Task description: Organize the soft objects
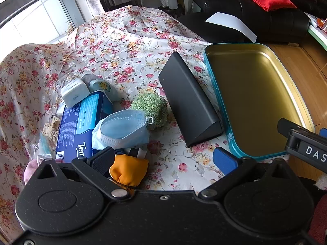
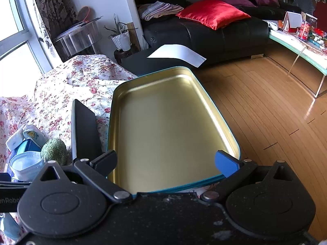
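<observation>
Blue tissue pack (image 1: 78,126) partly covered by a face mask (image 1: 122,128) and white box (image 1: 75,94), brand lettering cut short, orange pouch (image 1: 128,170) half behind the gripper body, pink cloth (image 1: 30,169) (kind unclear), tin tray (image 2: 114,110) near rim hidden.

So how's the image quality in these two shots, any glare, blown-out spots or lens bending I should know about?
Left wrist view: the window is blown out white, the fisheye bows the tin tray, and the floral cloth and face mask are sharp. Right wrist view: the window is also overexposed, glare streaks the wooden floor, and the tray's gold bottom shows a soft sheen.
</observation>
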{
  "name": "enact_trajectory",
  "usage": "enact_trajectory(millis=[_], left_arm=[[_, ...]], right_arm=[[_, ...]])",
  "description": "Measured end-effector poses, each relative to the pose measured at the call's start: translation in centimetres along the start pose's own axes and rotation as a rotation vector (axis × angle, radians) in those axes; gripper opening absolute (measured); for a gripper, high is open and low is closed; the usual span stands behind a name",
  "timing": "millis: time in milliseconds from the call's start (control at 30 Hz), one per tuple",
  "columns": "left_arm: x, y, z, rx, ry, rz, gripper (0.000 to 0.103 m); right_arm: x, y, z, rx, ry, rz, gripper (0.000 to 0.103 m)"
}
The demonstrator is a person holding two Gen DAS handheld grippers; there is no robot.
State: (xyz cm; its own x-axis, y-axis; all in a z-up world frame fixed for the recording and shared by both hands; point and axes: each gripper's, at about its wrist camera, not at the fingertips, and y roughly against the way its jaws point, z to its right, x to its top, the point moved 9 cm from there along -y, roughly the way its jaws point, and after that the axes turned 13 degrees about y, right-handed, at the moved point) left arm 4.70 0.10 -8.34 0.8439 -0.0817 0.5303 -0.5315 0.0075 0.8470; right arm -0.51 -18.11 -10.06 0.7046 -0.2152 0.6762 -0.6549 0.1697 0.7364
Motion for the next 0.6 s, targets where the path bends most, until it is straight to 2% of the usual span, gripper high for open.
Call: enact_trajectory(millis=[400, 600], left_arm=[[-0.46, -0.53, -0.44, 0.000, 0.011, -0.017, 0.099], [-0.20, -0.13, -0.57, 0.001, 0.027, 0.005, 0.099]], right_arm=[[0.03, -0.08, -0.27, -0.007, 0.034, -0.012, 0.102], [0.17, 0.16, -0.23, -0.001, 0.038, -0.002, 0.102]])
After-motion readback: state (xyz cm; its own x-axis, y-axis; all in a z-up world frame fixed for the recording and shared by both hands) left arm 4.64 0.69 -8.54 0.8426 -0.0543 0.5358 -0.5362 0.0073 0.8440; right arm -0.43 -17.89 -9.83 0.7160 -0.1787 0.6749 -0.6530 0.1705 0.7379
